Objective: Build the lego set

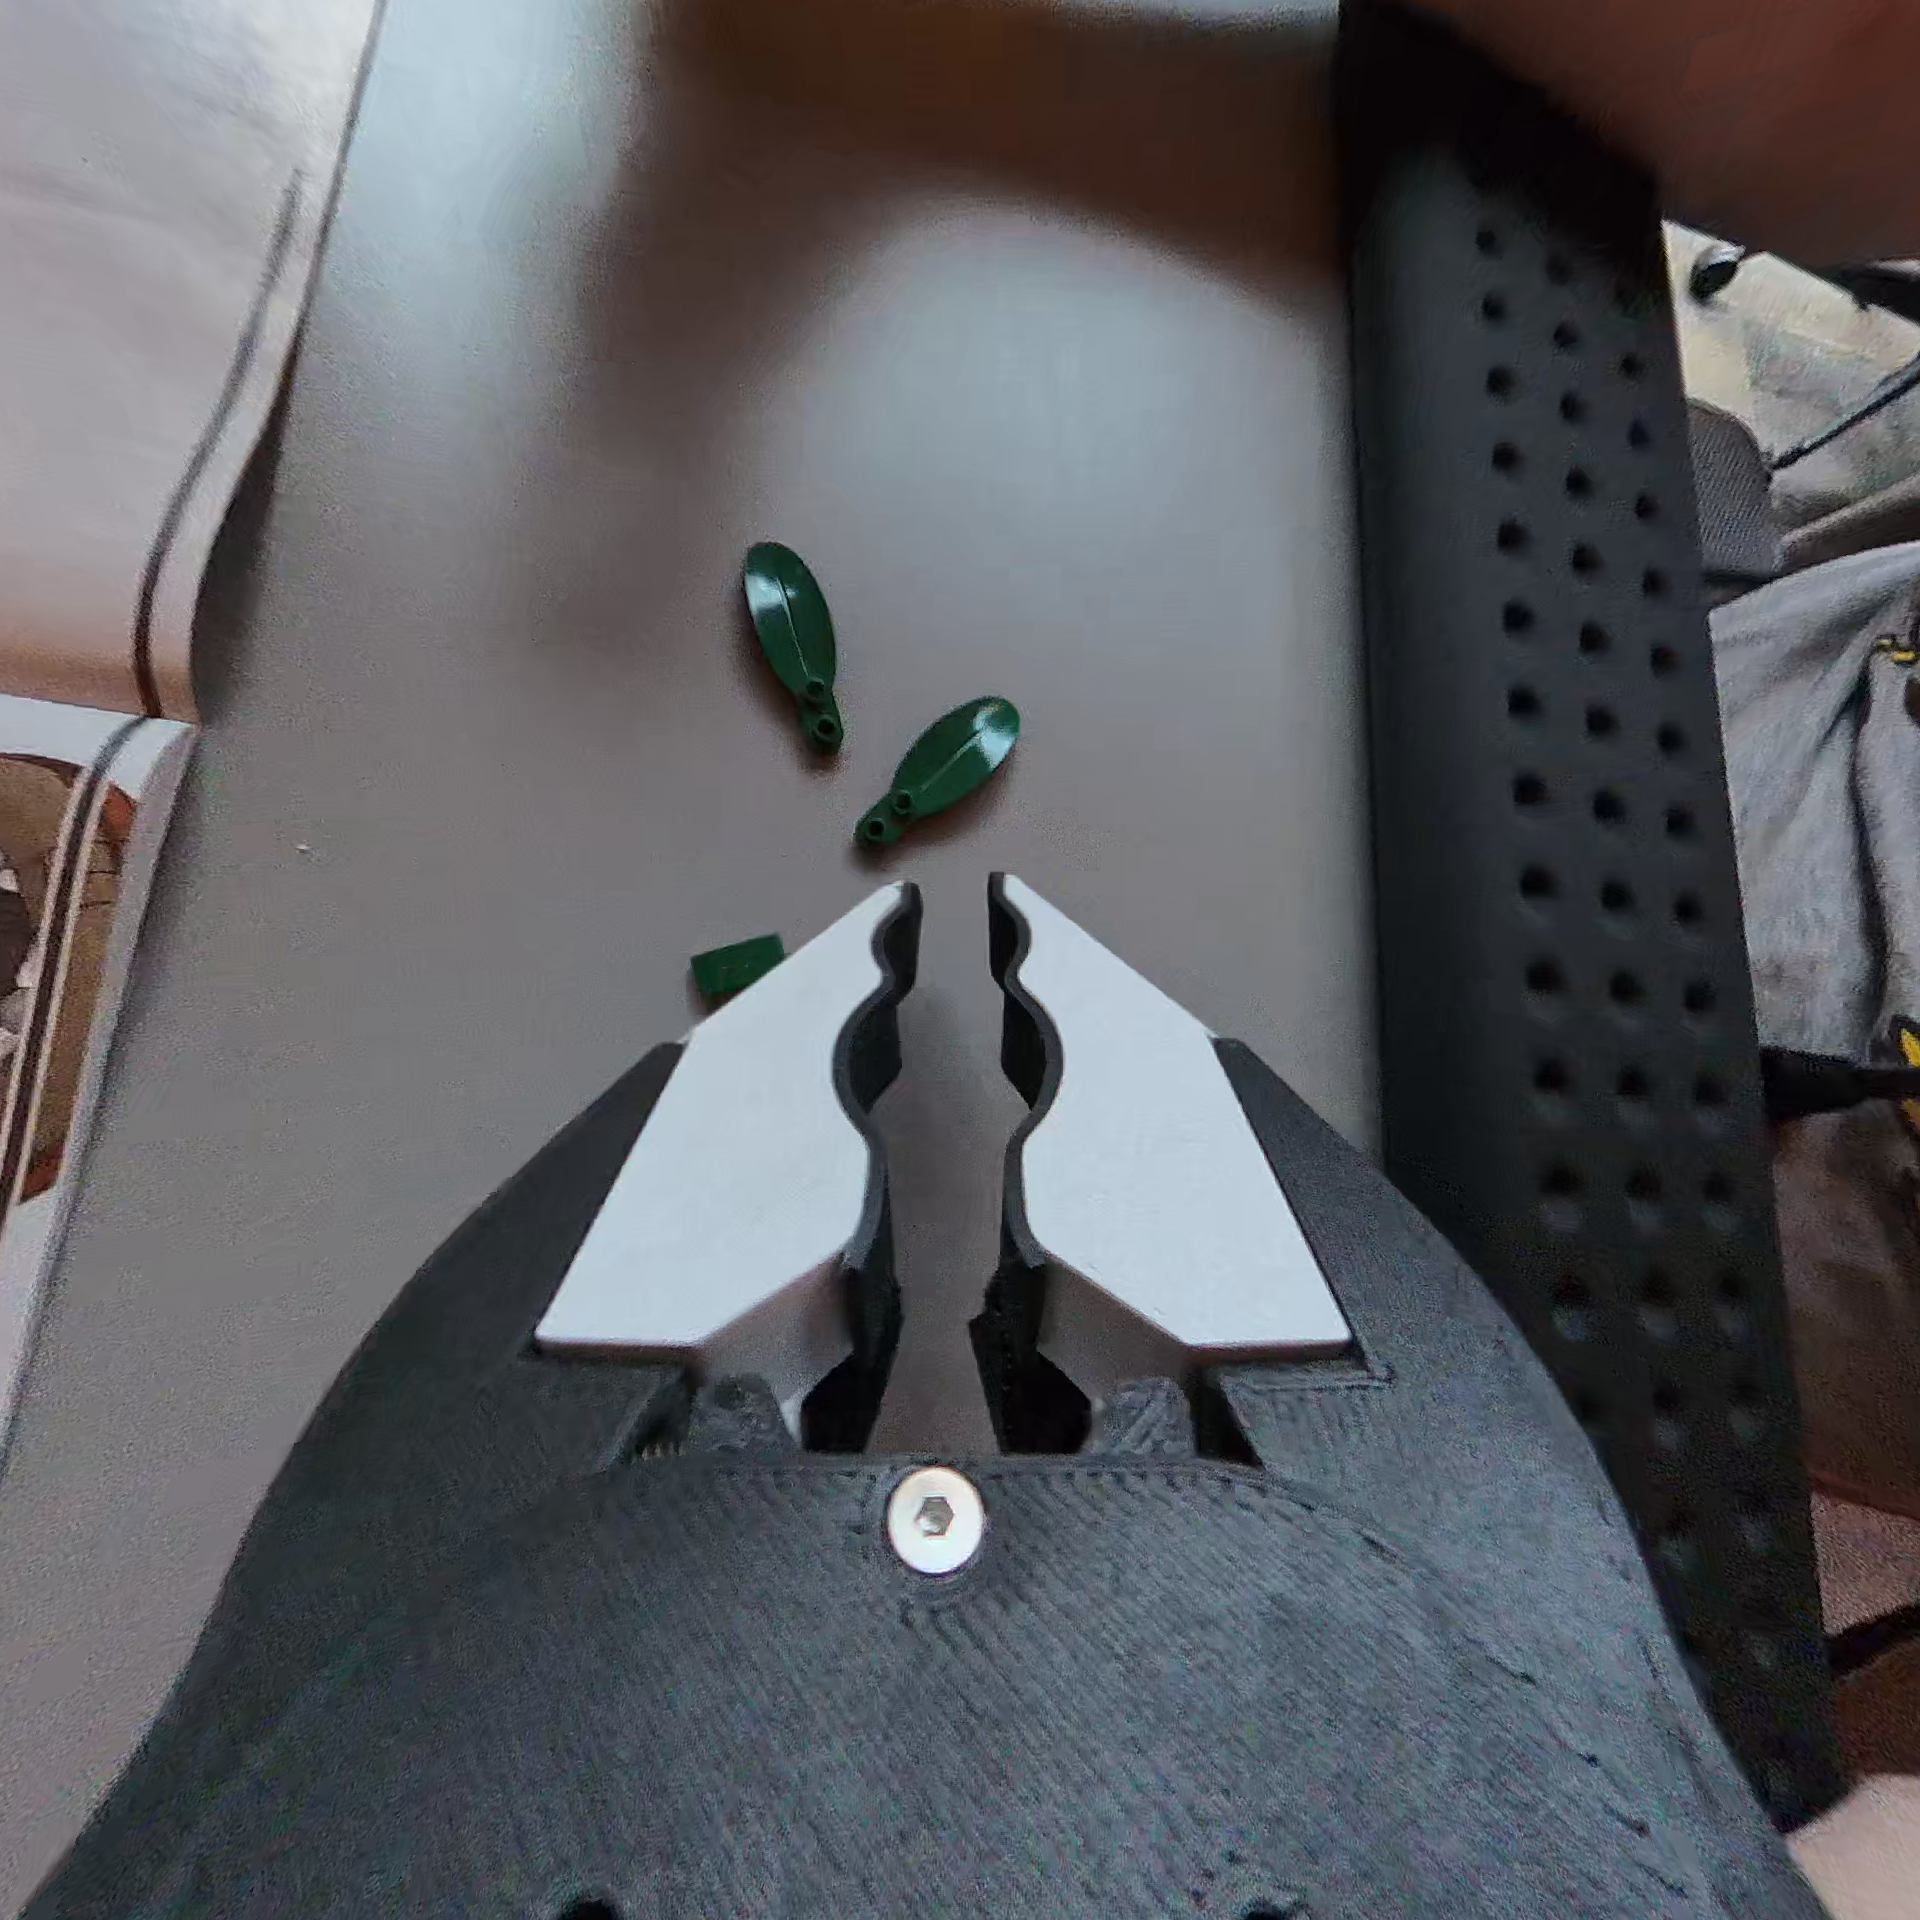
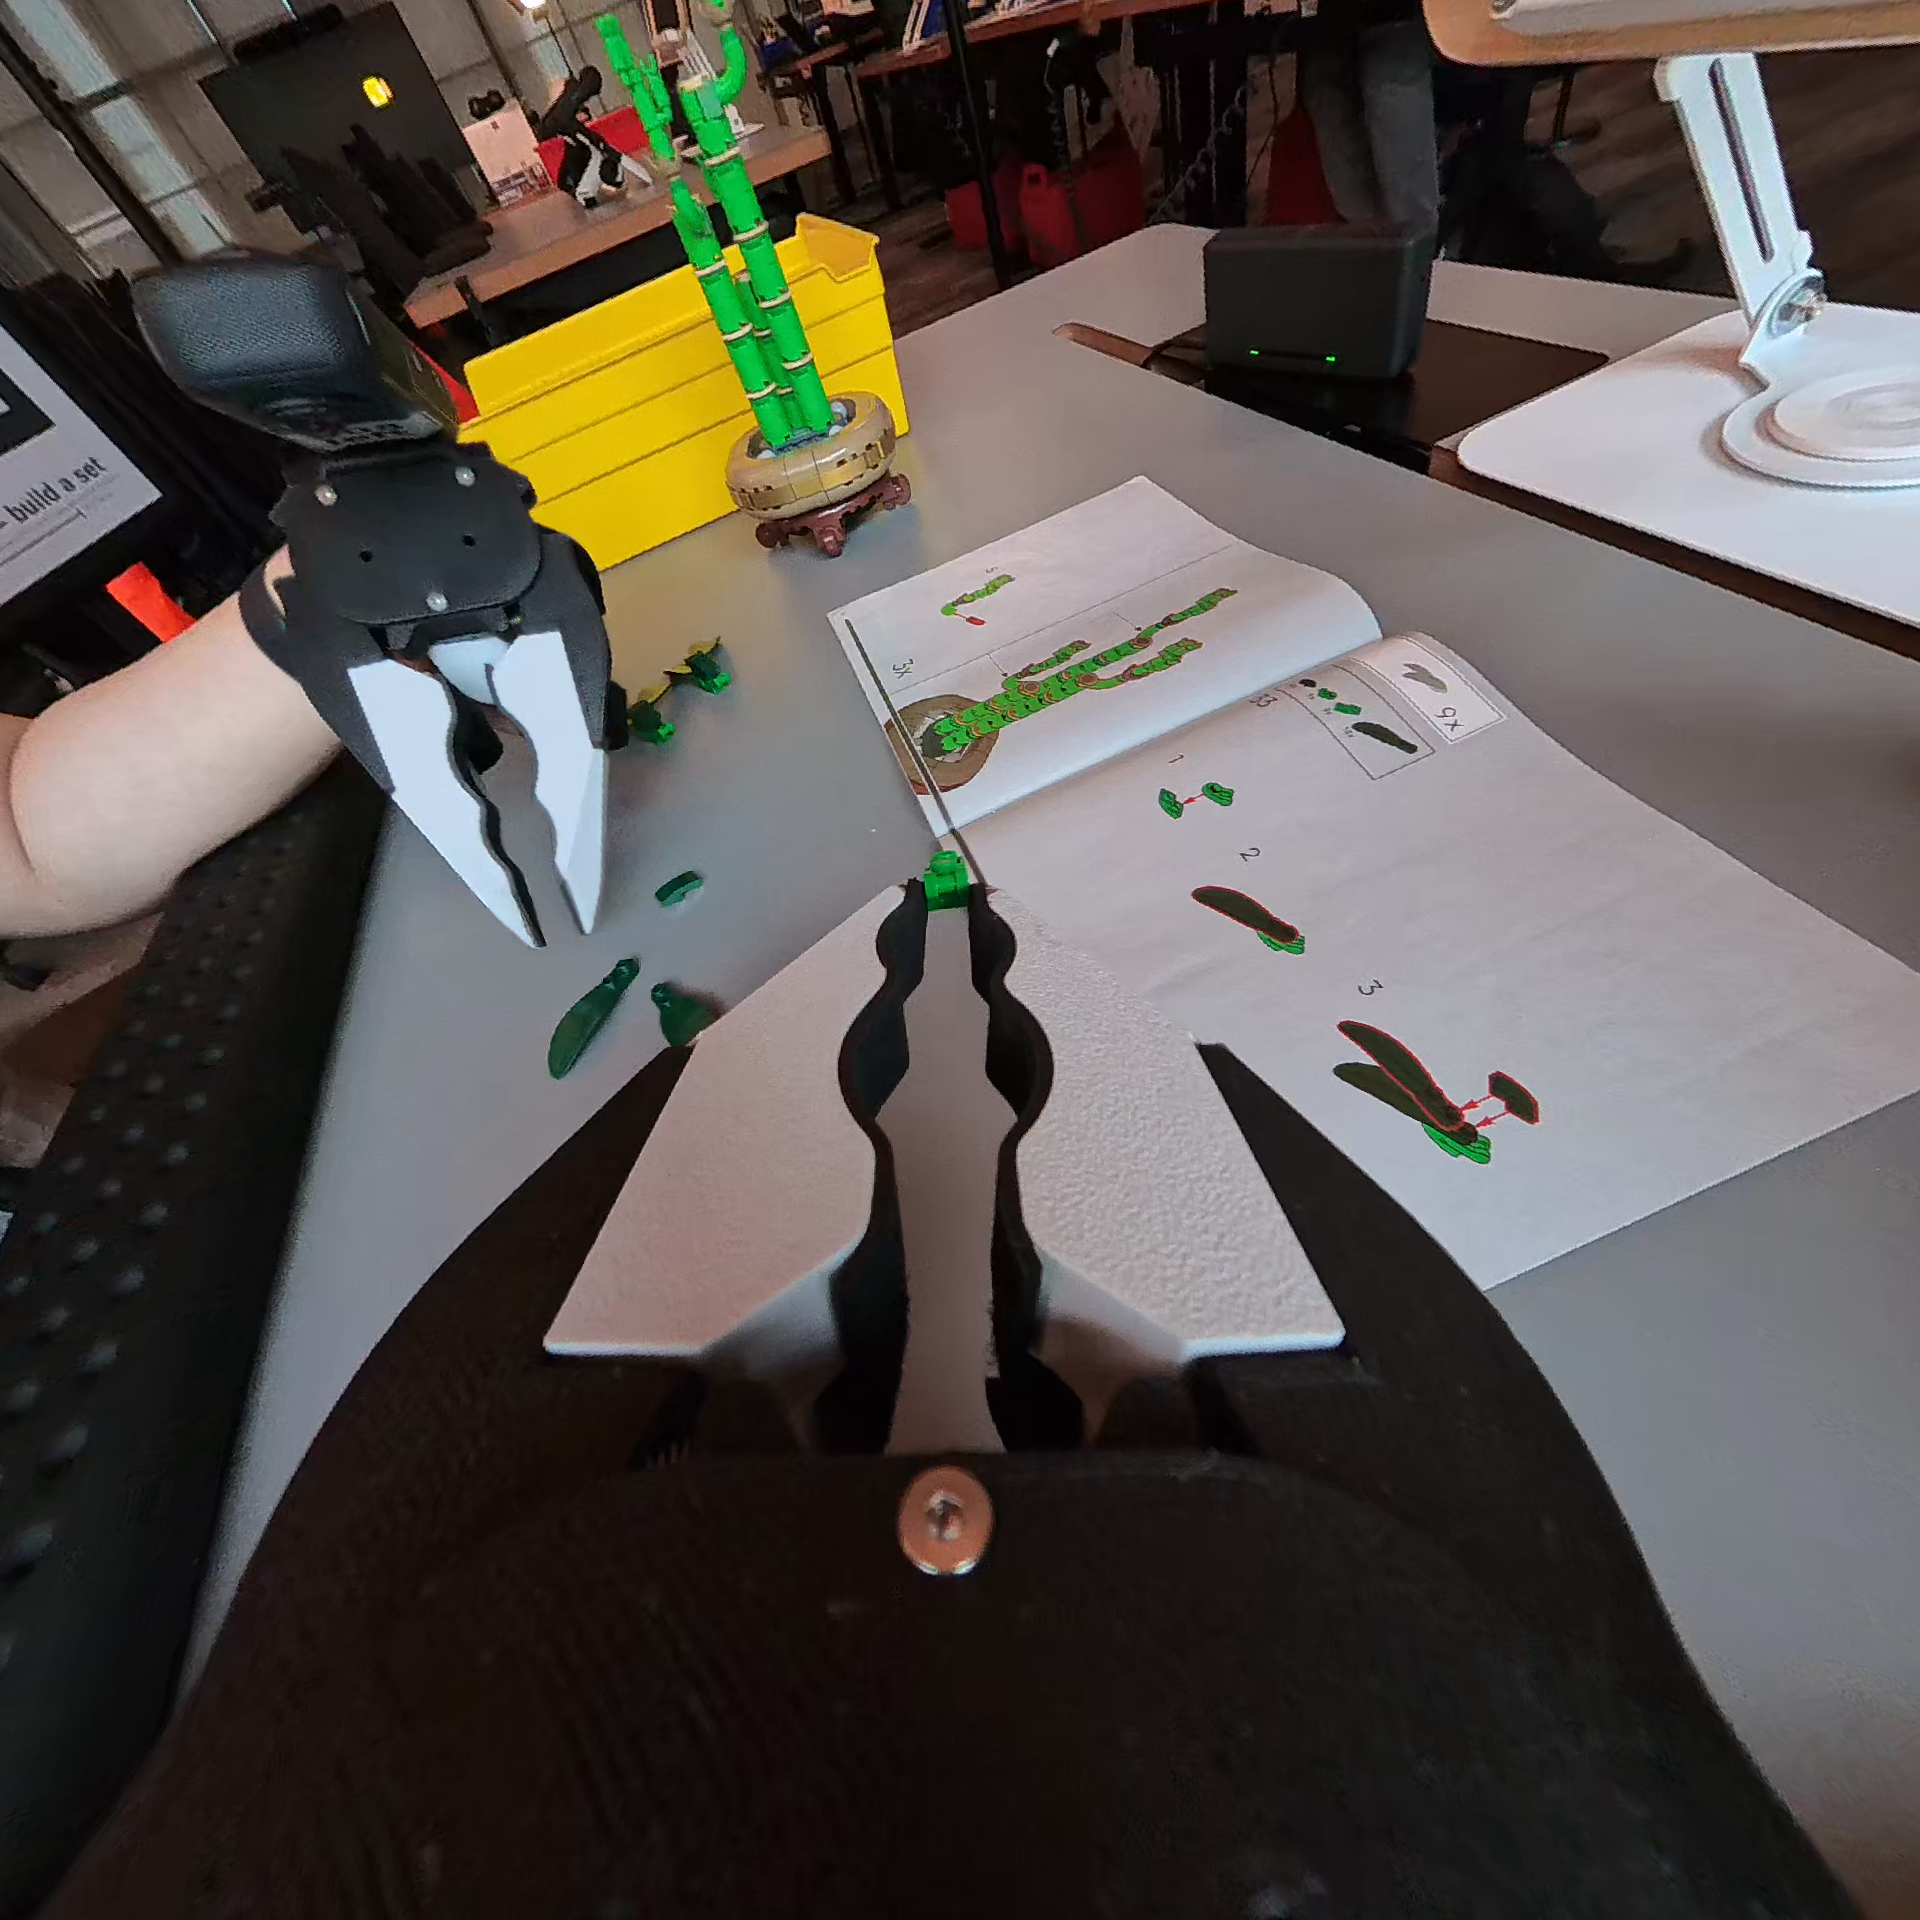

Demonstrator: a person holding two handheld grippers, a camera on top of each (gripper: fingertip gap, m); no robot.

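Grey table (image 2: 1039,416) — open instruction booklet (image 2: 1195,883), yellow bin (image 2: 623,416), bamboo model (image 2: 810,457), 2 dark-green leaves (image 1: 792,629).

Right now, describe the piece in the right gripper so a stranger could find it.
Start at the open booklet on the grey table. At its near-left corner the right gripper pinches a small bright green piece. The loose leaves nearby are dark green, flat and lie on the table.

parts count, both views
2 grippers (image 2: 551,930) (image 2: 948,902), 2 dark green leaves (image 1: 792,629) (image 1: 951,753), 1 bamboo model (image 2: 810,457), 1 yellow bin (image 2: 623,416), 1 booklet (image 2: 1351,831)
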